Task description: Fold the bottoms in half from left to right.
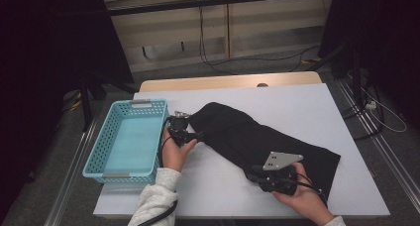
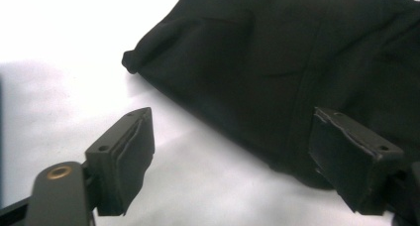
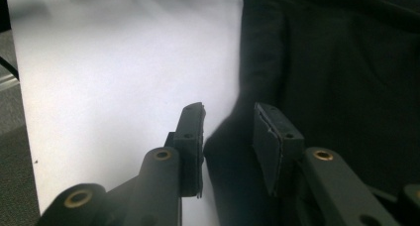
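Diagonally, black cloth [image 1: 257, 139], far-left to near-right

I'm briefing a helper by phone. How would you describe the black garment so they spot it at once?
Start at the white table. Right of the blue basket standing at its left edge, the black garment lies flat, running diagonally from the middle toward the near right corner. It is the one dark, soft thing on the pale surface, with a claw at each end.

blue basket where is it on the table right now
In the high view the blue basket sits at the table's left edge, just left of the left claw and the black cloth.
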The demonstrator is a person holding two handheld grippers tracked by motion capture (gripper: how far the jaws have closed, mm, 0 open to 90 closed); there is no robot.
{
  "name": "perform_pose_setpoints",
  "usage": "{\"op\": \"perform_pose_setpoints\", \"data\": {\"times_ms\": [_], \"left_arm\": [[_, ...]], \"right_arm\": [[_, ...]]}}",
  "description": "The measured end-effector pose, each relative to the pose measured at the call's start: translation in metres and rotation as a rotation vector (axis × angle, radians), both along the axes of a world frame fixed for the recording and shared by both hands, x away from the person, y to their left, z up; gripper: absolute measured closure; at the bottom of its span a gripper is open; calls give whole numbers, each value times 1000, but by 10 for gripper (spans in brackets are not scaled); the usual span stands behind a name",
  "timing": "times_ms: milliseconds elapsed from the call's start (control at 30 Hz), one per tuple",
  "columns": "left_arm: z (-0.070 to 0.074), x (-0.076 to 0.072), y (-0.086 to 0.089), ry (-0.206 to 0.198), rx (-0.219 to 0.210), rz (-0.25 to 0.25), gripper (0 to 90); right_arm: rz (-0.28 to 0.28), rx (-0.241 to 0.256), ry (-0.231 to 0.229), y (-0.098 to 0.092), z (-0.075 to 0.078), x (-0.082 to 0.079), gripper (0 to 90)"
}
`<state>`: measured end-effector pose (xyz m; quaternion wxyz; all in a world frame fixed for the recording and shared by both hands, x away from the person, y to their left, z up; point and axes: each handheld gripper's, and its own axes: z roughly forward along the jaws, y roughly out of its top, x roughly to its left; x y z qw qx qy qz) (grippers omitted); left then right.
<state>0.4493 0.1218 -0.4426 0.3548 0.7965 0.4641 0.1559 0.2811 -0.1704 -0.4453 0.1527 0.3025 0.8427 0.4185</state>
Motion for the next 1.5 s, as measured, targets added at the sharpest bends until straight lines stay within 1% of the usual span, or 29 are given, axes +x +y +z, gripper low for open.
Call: {"op": "perform_pose_setpoints", "data": {"times_ms": [67, 133, 200, 267, 300, 400, 433, 467, 533, 600, 667, 733, 767, 800, 833, 900, 933, 967, 1000, 1033, 1167, 1233, 1267, 1300, 1333, 1367, 1400, 1433, 1500], "left_arm": [[-1, -3, 1, -2, 9, -6, 158], [-1, -5, 3, -1, 23, -12, 155], [-2, -6, 4, 5, 9, -10, 149], [-1, -8, 4, -7, 14, -6, 145], [0, -8, 4, -5, 8, -6, 144], [1, -9, 6, -15, 8, 0, 142], [1, -9, 6, -15, 3, 6, 141], [1, -9, 7, -20, 0, 14, 141], [2, -8, 8, -13, -6, 13, 141], [2, -7, 8, -16, -15, 22, 141], [2, -5, 8, -14, -20, 22, 141], [1, -3, 8, -18, -28, 38, 142], [0, -1, 8, -9, -37, 43, 147], [-1, 2, 8, 10, -34, 41, 147], [-3, 4, 7, 18, -23, 42, 156], [-6, 9, 5, 41, -25, 55, 173], [-9, 13, 5, 61, -40, 74, 246], [-9, 13, 5, 61, -40, 74, 256], [-11, 16, 5, 62, -40, 99, 256], [-13, 18, 4, 59, -33, 106, 267], [-15, 24, 5, 52, -69, 145, 373], [-15, 26, 4, 53, -67, 140, 510], [-15, 26, 4, 55, -70, 137, 546], [-15, 27, 3, 57, -71, 131, 602], [-14, 28, 3, 62, -83, 126, 663], [-13, 28, 4, 59, -83, 128, 766], [-11, 28, 4, 59, -87, 125, 766], [-9, 29, 5, 60, -85, 127, 795], [-1, 28, 8, 44, -83, 128, 836]], "right_arm": [[5, -10, 12, 7, -4, 2, 640], [0, -36, 17, 13, -10, 6, 606], [-18, -63, 34, 18, -15, 10, 600], [-24, -86, 35, 20, -20, 12, 609], [-29, -79, 29, 20, -21, 12, 622], [-51, -76, 36, 17, -20, 15, 734], [-56, -66, 42, 15, -21, 16, 775], [-62, -65, 42, 14, -21, 17, 801], [-61, -62, 49, 13, -20, 18, 826], [-49, -59, 63, 12, -19, 18, 837], [-34, -47, 94, 10, -17, 17, 841], [-10, -47, 100, 9, -13, 12, 842], [3, -49, 103, 9, -11, 8, 842], [3, -49, 103, 9, -11, 8, 842], [11, -46, 103, 8, -10, 6, 842], [18, -31, 113, 6, -9, 4, 842], [31, -18, 123, 4, -9, 3, 841], [31, -18, 123, 4, -9, 3, 841], [31, -17, 124, 4, -9, 3, 840], [31, -14, 125, 3, -9, 2, 839], [41, -11, 125, 4, -11, 1, 828], [37, -9, 129, 4, -12, 2, 803], [40, -8, 127, 4, -12, 2, 780], [42, -7, 129, 4, -11, 2, 743], [37, -3, 125, 3, -10, 2, 711], [37, 7, 123, 2, -8, 1, 651], [37, 7, 123, 2, -8, 1, 651], [29, 10, 117, 0, -7, 1, 625], [27, 16, 111, -3, -5, 1, 608]]}}
